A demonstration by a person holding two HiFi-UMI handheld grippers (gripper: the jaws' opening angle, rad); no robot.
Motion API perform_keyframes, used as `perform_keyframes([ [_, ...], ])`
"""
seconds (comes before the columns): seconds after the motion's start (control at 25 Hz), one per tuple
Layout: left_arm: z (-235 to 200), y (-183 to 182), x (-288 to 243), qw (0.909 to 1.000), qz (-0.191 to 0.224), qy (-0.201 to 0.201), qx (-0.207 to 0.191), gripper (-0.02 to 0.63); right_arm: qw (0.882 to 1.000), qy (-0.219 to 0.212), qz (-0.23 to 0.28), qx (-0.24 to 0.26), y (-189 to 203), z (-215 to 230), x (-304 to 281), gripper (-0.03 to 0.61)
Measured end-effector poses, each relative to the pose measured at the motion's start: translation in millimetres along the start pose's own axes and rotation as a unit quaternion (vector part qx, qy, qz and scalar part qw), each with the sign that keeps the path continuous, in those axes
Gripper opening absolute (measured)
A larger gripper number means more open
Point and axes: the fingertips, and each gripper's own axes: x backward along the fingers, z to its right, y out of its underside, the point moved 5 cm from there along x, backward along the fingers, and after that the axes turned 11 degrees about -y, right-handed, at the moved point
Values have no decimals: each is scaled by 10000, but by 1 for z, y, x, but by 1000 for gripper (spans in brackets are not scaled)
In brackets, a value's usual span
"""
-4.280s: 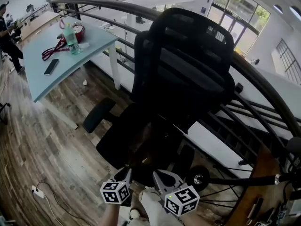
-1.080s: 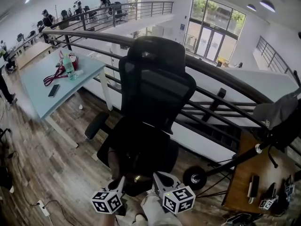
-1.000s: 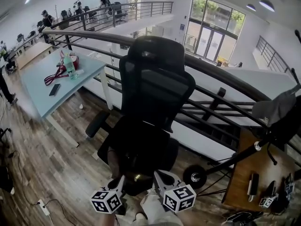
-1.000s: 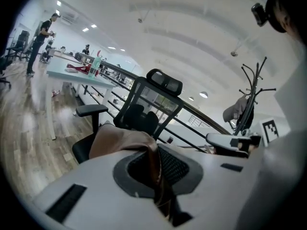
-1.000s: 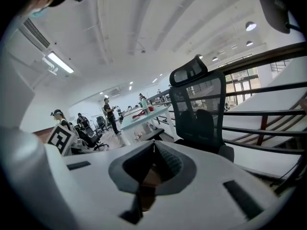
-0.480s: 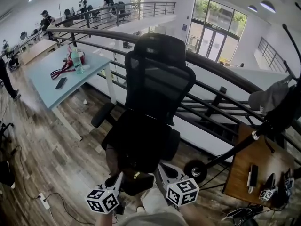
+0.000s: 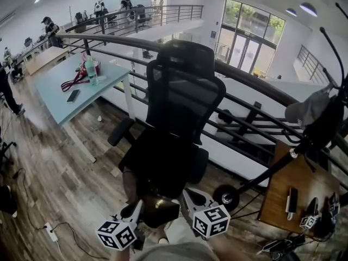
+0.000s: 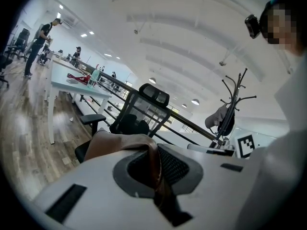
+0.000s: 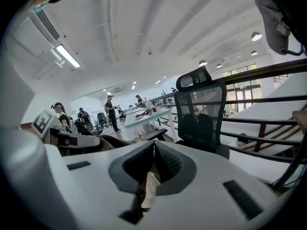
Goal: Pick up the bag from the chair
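Note:
The dark brown bag [image 7: 159, 213] hangs between my two grippers, just in front of the black office chair [image 7: 179, 118]. My left gripper [image 7: 138, 206] is shut on the bag's brown strap [image 8: 153, 169]. In the left gripper view the bag's leather [image 8: 120, 142] bulges beyond the left gripper [image 8: 152, 150]. My right gripper [image 7: 187, 196] is at the bag's other side. In the right gripper view the right gripper [image 9: 153, 148] has its jaws closed, with a tan strip of the bag [image 9: 147, 188] between them. The chair [image 9: 199, 109] stands ahead.
A blue-grey table [image 7: 60, 91] with a bottle and a phone stands at the left. A curved railing [image 7: 261, 86] runs behind the chair. At the right are a coat stand with a grey cap [image 7: 307, 110] and a wooden side table [image 7: 293, 194]. People stand far back.
Both grippers have drawn back from the chair seat with the bag, the left one rising a little. The bag now hangs free of the seat's front edge.

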Motion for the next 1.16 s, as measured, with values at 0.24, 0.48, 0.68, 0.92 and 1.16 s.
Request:
perform_keyframes([
  [0.24,-1,-8,2,9999,89,65,100,15,9998,6,-89,197,-3,-5,-2,0],
  [0.48,2,-15,1,9997,175,143,73,15,9998,26,-35,208,-6,-6,-4,0],
  [0.68,4,-18,1,9995,214,210,57,15,9998,38,-1,218,-7,-9,-5,0],
  [0.92,3,-20,1,9995,223,217,68,15,9997,38,22,225,-8,-9,-5,0],
  [1.16,-1,-19,3,9994,213,212,142,15,9997,40,19,229,-7,-10,-6,0],
])
